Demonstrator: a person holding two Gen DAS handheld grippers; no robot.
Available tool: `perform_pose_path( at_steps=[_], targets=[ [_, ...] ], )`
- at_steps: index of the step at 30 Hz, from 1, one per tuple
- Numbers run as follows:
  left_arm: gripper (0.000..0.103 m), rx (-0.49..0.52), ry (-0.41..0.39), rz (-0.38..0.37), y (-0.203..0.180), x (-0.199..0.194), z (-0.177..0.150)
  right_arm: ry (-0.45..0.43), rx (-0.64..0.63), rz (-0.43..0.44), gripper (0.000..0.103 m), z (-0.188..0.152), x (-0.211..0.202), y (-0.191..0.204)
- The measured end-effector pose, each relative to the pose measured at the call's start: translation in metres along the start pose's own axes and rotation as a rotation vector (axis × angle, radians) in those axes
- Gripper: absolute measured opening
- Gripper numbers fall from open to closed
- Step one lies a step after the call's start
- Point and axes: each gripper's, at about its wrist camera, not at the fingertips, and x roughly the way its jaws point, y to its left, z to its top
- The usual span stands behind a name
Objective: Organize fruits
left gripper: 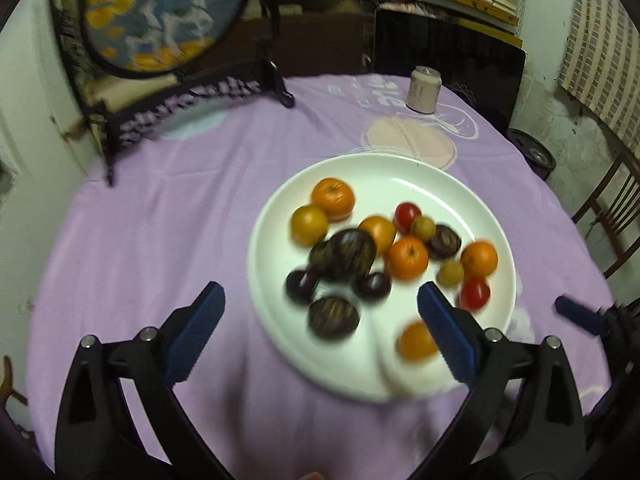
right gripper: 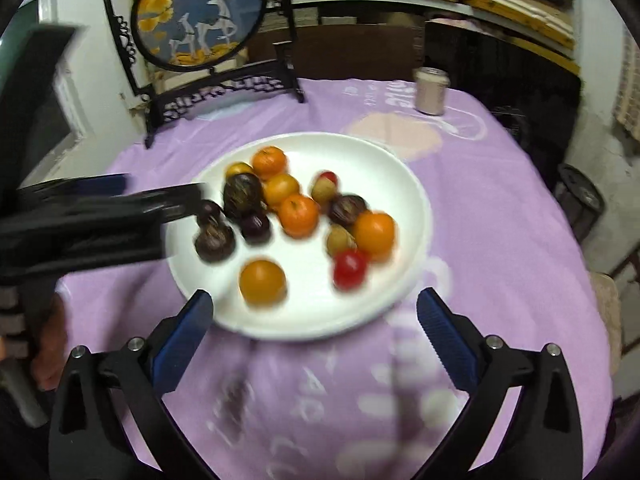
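A white plate [left gripper: 472,208] on the lilac tablecloth holds several mixed fruits: oranges [left gripper: 333,197], red cherry tomatoes [left gripper: 407,216], dark purple fruits [left gripper: 347,255] and small tan ones [left gripper: 423,229]. My left gripper [left gripper: 318,300] is open and empty, its fingers spread over the plate's near-left part. My right gripper [right gripper: 314,308] is open and empty, just in front of the plate's [right gripper: 408,176] near rim, with an orange fruit [right gripper: 263,282] closest. The left gripper also shows at the left of the right wrist view [right gripper: 120,208]. Both views are motion-blurred.
A pale drink can [left gripper: 423,89] stands at the table's far edge. A black carved stand with a round deer painting [right gripper: 200,12] stands at the far left. Shelves and a dark chair are behind the table; a wooden chair [left gripper: 612,216] is at the right.
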Motion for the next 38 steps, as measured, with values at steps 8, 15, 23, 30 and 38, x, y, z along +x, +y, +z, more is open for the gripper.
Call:
perform_pose_path(
  at_steps=[8,15,23,30,38],
  targets=[
    [0.101,-0.036,-0.019,0.019,0.003,-0.058,-0.062,0.014,0.016,-0.077,0.102,-0.031,-0.023,-0.004],
    [0.101,-0.046,-0.017,0.029,0.006,-0.073,-0.079,-0.015,-0.020,-0.085,0.102,-0.038,-0.042,0.009],
    [0.101,-0.050,-0.049,0.037,0.011,-0.088,-0.081,-0.025,-0.042,-0.107,0.102,-0.041,-0.050,0.019],
    [0.101,-0.069,-0.046,0.023,0.015,-0.091,-0.081,-0.025,-0.051,-0.104,0.102,-0.040,-0.052,0.023],
    [0.101,-0.085,-0.042,0.031,0.019,-0.092,-0.080,-0.023,-0.044,-0.104,0.102,-0.040,-0.053,0.024]
  ],
)
